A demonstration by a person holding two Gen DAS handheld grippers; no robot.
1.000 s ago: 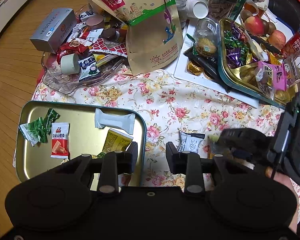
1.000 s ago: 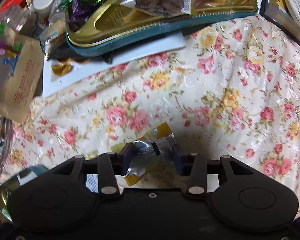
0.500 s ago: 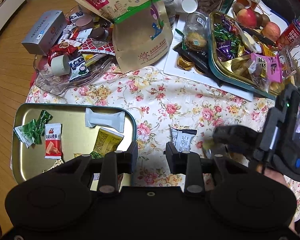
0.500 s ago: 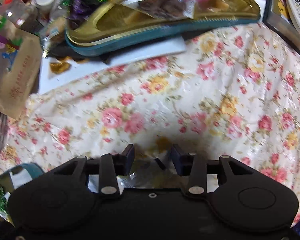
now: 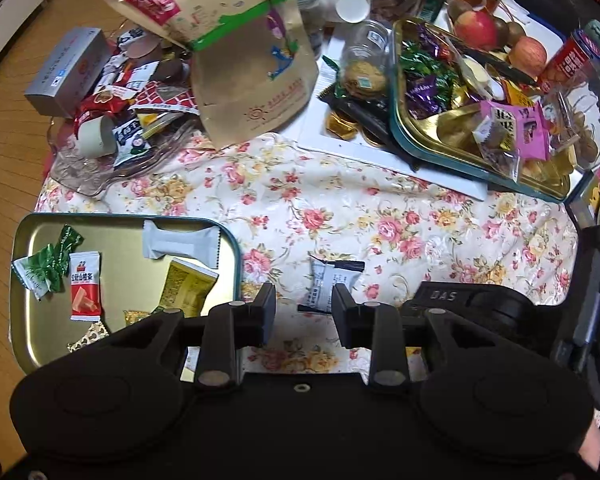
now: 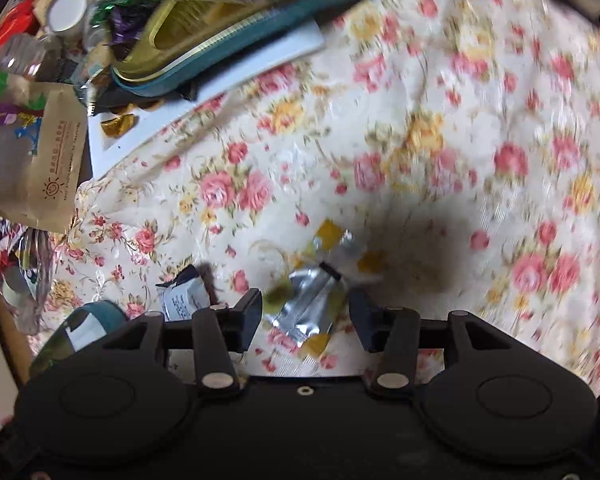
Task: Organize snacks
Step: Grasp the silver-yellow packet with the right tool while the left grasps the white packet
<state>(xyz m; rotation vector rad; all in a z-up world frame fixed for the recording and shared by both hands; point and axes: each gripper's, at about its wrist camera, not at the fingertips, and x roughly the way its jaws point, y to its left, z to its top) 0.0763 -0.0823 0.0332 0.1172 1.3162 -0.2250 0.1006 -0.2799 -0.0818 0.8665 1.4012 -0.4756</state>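
My left gripper (image 5: 304,314) is open over the floral tablecloth (image 5: 340,216). A white-and-black wrapped snack (image 5: 332,284) lies on the cloth just ahead of its right finger, not pinched. To the left sits a gold tray with a teal rim (image 5: 236,248) holding several wrapped snacks. My right gripper (image 6: 306,312) points down at the cloth and its jaws are opening. A silver-and-yellow wrapper (image 6: 314,304) lies loose between them, clear of both pads. The same white-and-black snack (image 6: 182,300) shows beyond its left finger. The right gripper's body (image 5: 480,308) appears at the right of the left wrist view.
A kraft paper pouch (image 5: 252,68) leans over a glass dish (image 5: 84,176) piled with snacks. A second gold tray (image 5: 480,160) of candies rests on a white board (image 5: 380,152) at the back right. Apples (image 5: 476,28), jars and a grey box (image 5: 68,72) crowd the far edge. Wooden floor (image 5: 8,140) lies left.
The right jaws have widened and the silver-and-yellow wrapper now lies free on the cloth between them. The left gripper has shifted right, bringing the white-and-black snack nearer the gap between its fingers.
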